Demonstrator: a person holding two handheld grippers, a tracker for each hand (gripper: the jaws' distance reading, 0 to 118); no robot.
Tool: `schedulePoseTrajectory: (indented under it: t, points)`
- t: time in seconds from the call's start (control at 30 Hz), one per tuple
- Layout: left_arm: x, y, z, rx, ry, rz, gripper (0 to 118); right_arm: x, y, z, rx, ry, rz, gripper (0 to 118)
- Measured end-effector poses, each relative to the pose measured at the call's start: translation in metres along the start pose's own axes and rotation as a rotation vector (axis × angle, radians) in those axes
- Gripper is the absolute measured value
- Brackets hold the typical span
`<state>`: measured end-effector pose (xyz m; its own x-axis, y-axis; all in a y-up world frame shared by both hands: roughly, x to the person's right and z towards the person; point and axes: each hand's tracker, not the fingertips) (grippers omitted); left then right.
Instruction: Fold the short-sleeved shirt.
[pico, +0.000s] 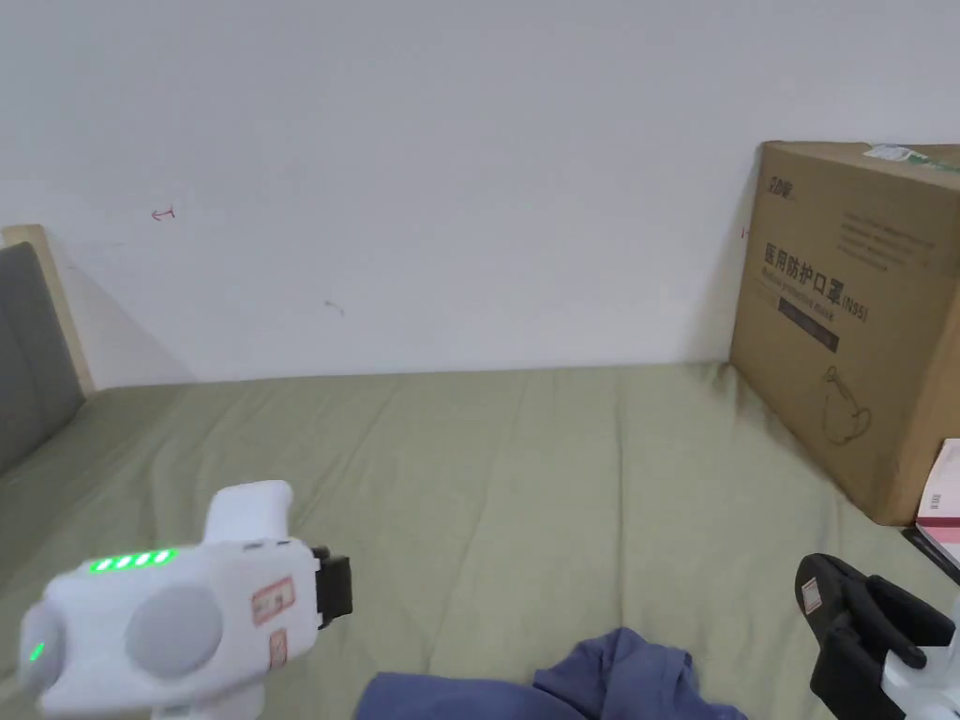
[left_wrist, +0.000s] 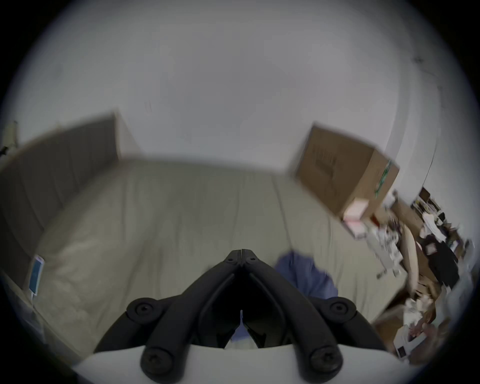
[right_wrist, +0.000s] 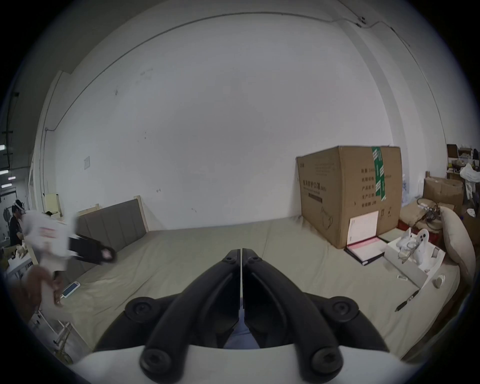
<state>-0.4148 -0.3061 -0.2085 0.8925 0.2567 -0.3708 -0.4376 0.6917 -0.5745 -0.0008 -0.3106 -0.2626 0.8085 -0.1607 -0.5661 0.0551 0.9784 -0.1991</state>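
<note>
Head view shows the blue shirt (pico: 562, 689) lying crumpled at the near edge of the bed (pico: 525, 469), in the middle between the two grippers. The left gripper (left_wrist: 241, 253) is held above the near left part of the bed; in its own view its jaws are pressed together at the tips, with nothing between the tips. The right gripper (right_wrist: 242, 253) is at the near right edge of the bed, and in the right gripper view its jaws are also pressed together, only a thin line between them, and they pinch nothing. In the left gripper view the shirt lies just to the right of the closed tips, not touching them. The green sheet is wrinkled but bare in the middle. Farther, a big cardboard box (pico: 853, 319) stands at the far right corner of the bed, against the white wall (pico: 422, 169). A grey headboard (pico: 28, 347) stands at the left edge.
</note>
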Motion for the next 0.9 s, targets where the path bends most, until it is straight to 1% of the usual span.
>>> schedulePoseTrajectory:
  t: [0.07,0.1,0.13,0.17,0.2,0.23,0.27,0.3,0.37,0.4,0.47,0.53,0.57,0.6,0.63,0.67,0.7,0.73,0.77,0.8,0.83,0.87,0.9]
  points:
    - [-0.017,0.008,-0.061,-0.186,-0.035,0.003,0,0.007,-0.004,-0.008,-0.029,-0.002,-0.011,1]
    - [-0.025,0.009,-0.085,-0.227,-0.055,0.048,0,0.010,-0.006,-0.011,-0.041,-0.007,-0.013,1]
    - [-0.031,0.008,-0.112,-0.287,0.020,0.067,0,0.014,-0.009,-0.015,-0.053,-0.011,-0.014,1]
    - [-0.033,0.006,-0.136,-0.323,0.090,0.027,0,0.017,-0.012,-0.019,-0.067,-0.013,-0.016,1]
    - [-0.034,0.002,-0.154,-0.336,0.108,-0.012,8,0.020,-0.014,-0.023,-0.083,-0.017,-0.018,1]
    - [-0.038,-0.001,-0.174,-0.366,0.115,-0.020,42,0.023,-0.016,-0.026,-0.101,-0.022,-0.017,1]
    - [-0.043,-0.003,-0.189,-0.376,0.109,0.016,109,0.026,-0.019,-0.030,-0.123,-0.028,-0.014,1]
    - [-0.047,-0.005,-0.203,-0.379,0.126,0.036,118,0.028,-0.020,-0.033,-0.136,-0.032,-0.009,1]
    - [-0.050,-0.019,-0.224,-0.440,0.106,0.072,118,0.032,-0.024,-0.040,-0.162,-0.041,0.002,1]
    - [-0.049,-0.018,-0.234,-0.395,0.116,0.053,112,0.034,-0.026,-0.043,-0.173,-0.046,0.004,1]
    - [-0.049,-0.031,-0.247,-0.426,0.169,0.023,112,0.037,-0.031,-0.050,-0.194,-0.053,-0.001,1]
    - [-0.046,-0.045,-0.263,-0.460,0.177,0.006,112,0.039,-0.036,-0.056,-0.214,-0.052,-0.018,1]
    - [-0.040,-0.053,-0.267,-0.460,0.172,-0.050,115,0.040,-0.039,-0.060,-0.225,-0.053,-0.025,1]
    - [-0.039,-0.058,-0.259,-0.429,0.184,-0.129,116,0.039,-0.041,-0.064,-0.237,-0.053,-0.029,1]
    - [-0.030,-0.062,-0.254,-0.409,0.211,-0.193,114,0.039,-0.044,-0.067,-0.249,-0.053,-0.032,1]
    - [-0.023,-0.066,-0.246,-0.375,0.215,-0.234,103,0.038,-0.046,-0.070,-0.258,-0.050,-0.031,1]
    - [-0.016,-0.068,-0.237,-0.323,0.198,-0.236,88,0.037,-0.048,-0.073,-0.265,-0.045,-0.030,1]
    - [-0.011,-0.070,-0.223,-0.292,0.191,-0.246,68,0.037,-0.050,-0.077,-0.273,-0.038,-0.027,1]
    - [-0.005,-0.075,-0.213,-0.261,0.191,-0.266,33,0.036,-0.050,-0.083,-0.290,-0.026,-0.025,1]
    - [-0.001,-0.079,-0.205,-0.247,0.202,-0.284,11,0.037,-0.050,-0.090,-0.307,-0.014,-0.026,1]
    - [-0.003,-0.082,-0.194,-0.217,0.217,-0.305,2,0.038,-0.049,-0.101,-0.335,0.015,-0.031,1]
    - [-0.010,-0.082,-0.179,-0.188,0.083,-0.225,2,0.041,-0.046,-0.114,-0.364,0.048,-0.044,1]
    - [-0.015,-0.085,-0.164,-0.133,0.012,-0.131,2,0.044,-0.042,-0.129,-0.398,0.074,-0.061,1]
